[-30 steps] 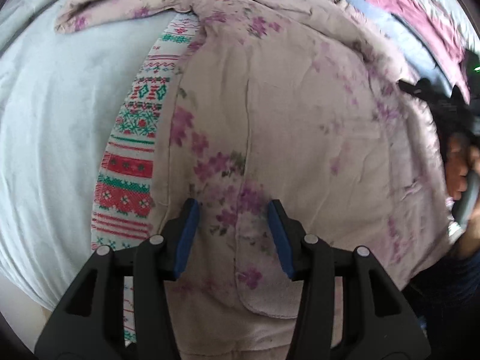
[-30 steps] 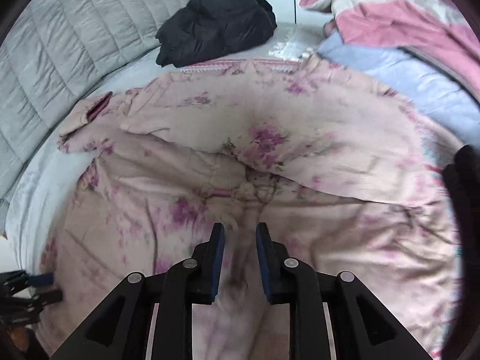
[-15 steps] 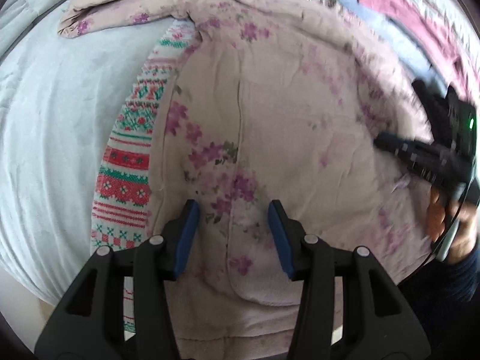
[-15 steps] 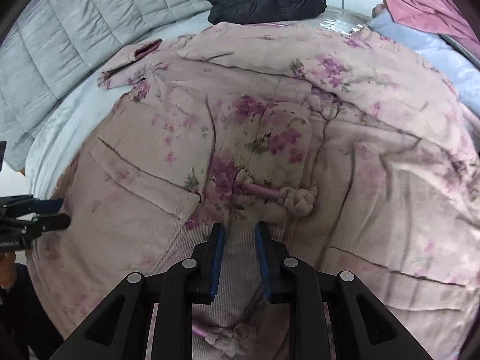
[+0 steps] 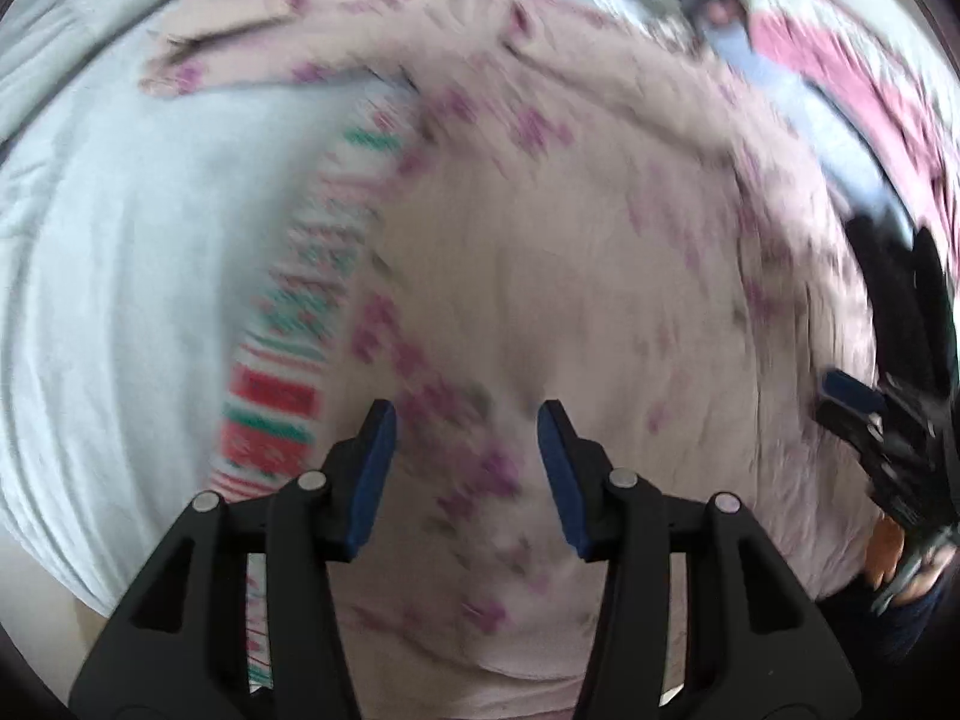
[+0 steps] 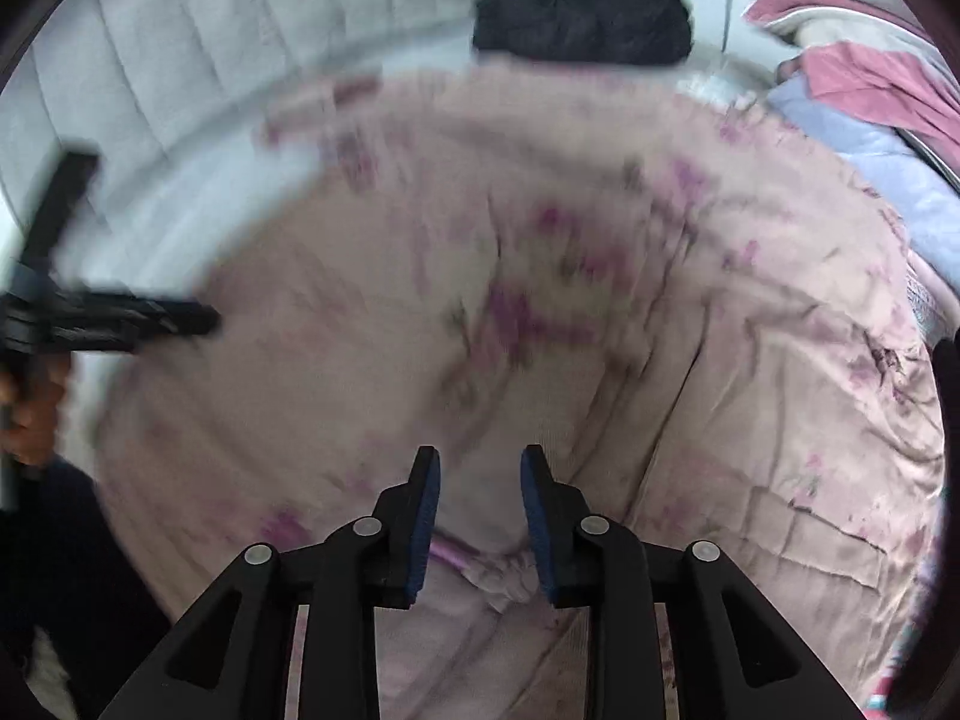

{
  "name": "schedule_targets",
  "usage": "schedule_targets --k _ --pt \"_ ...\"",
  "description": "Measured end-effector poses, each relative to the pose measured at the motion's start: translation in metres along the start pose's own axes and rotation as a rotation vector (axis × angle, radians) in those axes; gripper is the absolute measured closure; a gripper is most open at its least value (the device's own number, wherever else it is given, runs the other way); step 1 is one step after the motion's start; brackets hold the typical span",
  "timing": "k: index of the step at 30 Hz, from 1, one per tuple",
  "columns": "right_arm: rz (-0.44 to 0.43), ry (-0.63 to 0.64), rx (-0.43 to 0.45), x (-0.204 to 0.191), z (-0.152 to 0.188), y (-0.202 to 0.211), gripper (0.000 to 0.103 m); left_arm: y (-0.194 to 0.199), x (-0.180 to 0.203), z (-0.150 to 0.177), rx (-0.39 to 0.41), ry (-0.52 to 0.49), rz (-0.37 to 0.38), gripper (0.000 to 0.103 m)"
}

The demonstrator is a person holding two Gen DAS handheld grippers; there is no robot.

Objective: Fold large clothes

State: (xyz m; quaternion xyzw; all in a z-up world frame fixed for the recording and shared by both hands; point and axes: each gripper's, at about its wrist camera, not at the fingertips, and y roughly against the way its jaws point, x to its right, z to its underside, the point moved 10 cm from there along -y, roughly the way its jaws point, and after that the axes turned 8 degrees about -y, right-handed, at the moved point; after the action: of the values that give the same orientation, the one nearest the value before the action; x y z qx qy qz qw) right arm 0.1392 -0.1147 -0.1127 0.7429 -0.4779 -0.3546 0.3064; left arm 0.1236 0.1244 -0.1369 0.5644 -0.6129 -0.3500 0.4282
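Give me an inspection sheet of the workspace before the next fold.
Surface: bed with a pale sheet; quilted grey headboard behind.
Job's things: pink floral robe spread flat, one sleeve stretched out sideways.
Clutter: patterned knit textile under the robe's edge; black garment bunched at the far side; pink and blue bedding heaped alongside.
Grippers: left gripper open above the robe, nothing between its fingers; right gripper opening over the robe, pads clear of the fabric.
Cables: nothing seen.
Surroundings: blurred, nothing more to tell.
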Motion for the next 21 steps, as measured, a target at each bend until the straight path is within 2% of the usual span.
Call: schedule_targets --k 1,2,4,6,8,10,13,15,18,21 --pt "0.0 -0.018 0.025 0.005 -0.006 0.007 0.04 0.003 -0.01 -0.008 0.013 0.02 -0.024 0.049" --pt "0.011 -0.033 0.052 0.013 -0.013 0.014 0.023 0.005 -0.02 -0.015 0.026 0.037 -0.048 0.044" --pt "0.062 -0.058 0.089 0.034 -0.022 0.021 0.02 0.009 -0.05 -0.033 0.057 0.096 -0.127 0.035" --pt "0.093 -0.096 0.062 0.054 -0.017 0.016 0.02 0.013 -0.078 -0.053 0.088 0.16 -0.22 0.034" --pt "0.079 -0.139 0.031 0.07 -0.01 0.013 0.02 0.016 -0.098 -0.069 0.114 0.211 -0.275 0.033" --pt "0.097 -0.154 0.021 0.084 -0.009 0.01 0.02 0.016 -0.107 -0.084 0.123 0.215 -0.34 0.031" --pt "0.138 -0.184 0.025 0.11 -0.01 0.011 0.02 0.014 -0.114 -0.118 0.155 0.129 -0.44 0.028" --pt "0.145 -0.208 0.018 0.12 -0.01 0.009 0.021 0.005 -0.12 -0.147 0.149 0.04 -0.523 0.024" --pt "0.145 -0.228 0.012 0.13 -0.01 0.007 0.02 -0.011 -0.135 -0.186 0.134 -0.077 -0.693 0.024" --pt "0.153 -0.217 0.024 0.129 -0.015 0.01 0.02 -0.026 -0.142 -0.213 0.115 -0.177 -0.766 0.024"
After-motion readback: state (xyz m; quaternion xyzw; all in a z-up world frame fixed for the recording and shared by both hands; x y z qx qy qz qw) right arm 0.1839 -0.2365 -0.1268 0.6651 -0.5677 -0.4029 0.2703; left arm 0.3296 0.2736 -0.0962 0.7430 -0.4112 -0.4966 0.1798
